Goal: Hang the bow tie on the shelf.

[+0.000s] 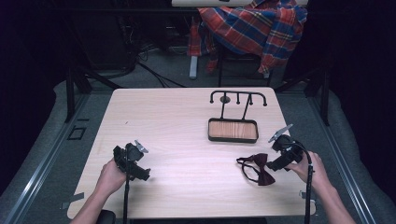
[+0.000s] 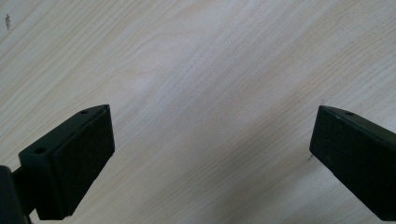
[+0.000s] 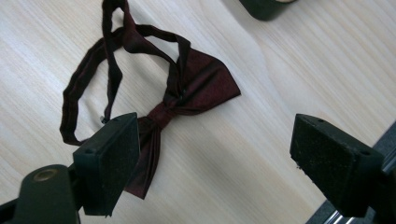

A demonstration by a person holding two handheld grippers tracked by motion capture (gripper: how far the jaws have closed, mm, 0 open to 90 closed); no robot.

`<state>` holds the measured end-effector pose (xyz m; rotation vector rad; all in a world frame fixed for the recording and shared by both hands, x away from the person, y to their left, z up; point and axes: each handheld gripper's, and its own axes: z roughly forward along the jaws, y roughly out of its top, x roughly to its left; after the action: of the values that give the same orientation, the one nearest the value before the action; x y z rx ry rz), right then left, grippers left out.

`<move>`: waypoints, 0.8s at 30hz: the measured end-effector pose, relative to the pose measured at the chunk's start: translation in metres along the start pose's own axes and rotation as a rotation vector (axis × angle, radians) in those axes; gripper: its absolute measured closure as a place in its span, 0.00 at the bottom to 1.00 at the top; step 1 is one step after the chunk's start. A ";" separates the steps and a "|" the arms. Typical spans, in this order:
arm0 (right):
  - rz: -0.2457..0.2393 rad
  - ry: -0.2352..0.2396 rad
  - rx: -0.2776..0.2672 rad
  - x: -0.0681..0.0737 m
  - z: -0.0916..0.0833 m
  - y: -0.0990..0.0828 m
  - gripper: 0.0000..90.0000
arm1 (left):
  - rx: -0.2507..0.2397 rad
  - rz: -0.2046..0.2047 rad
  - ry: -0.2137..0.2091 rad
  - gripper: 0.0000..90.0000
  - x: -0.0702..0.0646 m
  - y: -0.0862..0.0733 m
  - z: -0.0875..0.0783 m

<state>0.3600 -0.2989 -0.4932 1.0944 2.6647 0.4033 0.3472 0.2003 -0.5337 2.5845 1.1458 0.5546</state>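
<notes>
A dark red bow tie [image 1: 259, 169] with a looped neck strap lies flat on the light wood table [image 1: 187, 130], near its right front. In the right gripper view the bow tie [image 3: 196, 88] lies just ahead of the jaws, its lower wing partly behind the left jaw. My right gripper [image 1: 275, 164] stands open right beside the tie, nothing between its jaws; its own view [image 3: 215, 158] shows bare wood in the gap. My left gripper [image 1: 140, 173] rests low at the left front, open, over bare table [image 2: 210, 149].
A black hook stand [image 1: 237, 98] rises from a wood-lined tray [image 1: 232, 129] at the back right of the table. Beyond the table a plaid shirt [image 1: 254, 28] hangs over a chair. The right table edge lies close beside my right gripper.
</notes>
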 end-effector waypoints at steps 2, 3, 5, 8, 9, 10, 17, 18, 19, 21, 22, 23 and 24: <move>-0.014 -0.001 0.002 0.002 0.001 0.004 0.17 | 0.001 0.002 -0.002 0.00 0.000 0.000 0.000; -0.018 0.003 -0.008 0.003 0.003 0.005 0.17 | 0.001 0.002 -0.003 0.00 0.000 0.000 0.001; -0.043 0.006 0.011 0.004 0.005 0.010 0.16 | 0.001 0.005 -0.005 0.00 0.000 0.001 0.001; -0.057 0.008 0.023 0.007 0.012 0.016 0.15 | -0.004 0.006 -0.003 0.00 -0.001 0.001 0.002; -0.068 0.003 0.035 0.008 0.013 0.019 0.15 | -0.004 0.009 -0.004 0.00 -0.001 0.001 0.002; -0.070 0.013 0.025 0.009 0.016 0.020 0.15 | -0.003 0.010 -0.007 0.00 -0.001 0.002 0.002; -0.124 -0.010 0.064 0.016 0.026 0.032 0.09 | 0.001 0.013 -0.008 0.00 -0.002 0.002 0.001; -0.119 -0.001 0.056 0.018 0.029 0.033 0.08 | 0.002 0.013 -0.008 0.00 -0.002 0.002 0.001; -0.135 -0.007 0.074 0.018 0.029 0.035 0.07 | 0.001 0.012 -0.009 0.00 -0.002 0.002 0.001; -0.152 -0.010 0.079 0.020 0.031 0.039 0.11 | 0.002 0.012 -0.009 0.00 -0.001 0.002 0.001; -0.156 -0.010 0.075 0.020 0.031 0.040 0.14 | 0.002 0.013 -0.009 0.00 -0.001 0.002 0.001; -0.154 0.002 0.061 0.021 0.033 0.041 0.16 | 0.000 0.012 -0.010 0.00 -0.002 0.002 0.002; -0.179 -0.012 0.079 0.021 0.033 0.043 0.18 | 0.002 0.012 -0.010 0.00 -0.002 0.002 0.002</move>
<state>0.3835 -0.2489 -0.5114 0.8654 2.7594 0.2590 0.3483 0.1975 -0.5347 2.5949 1.1286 0.5433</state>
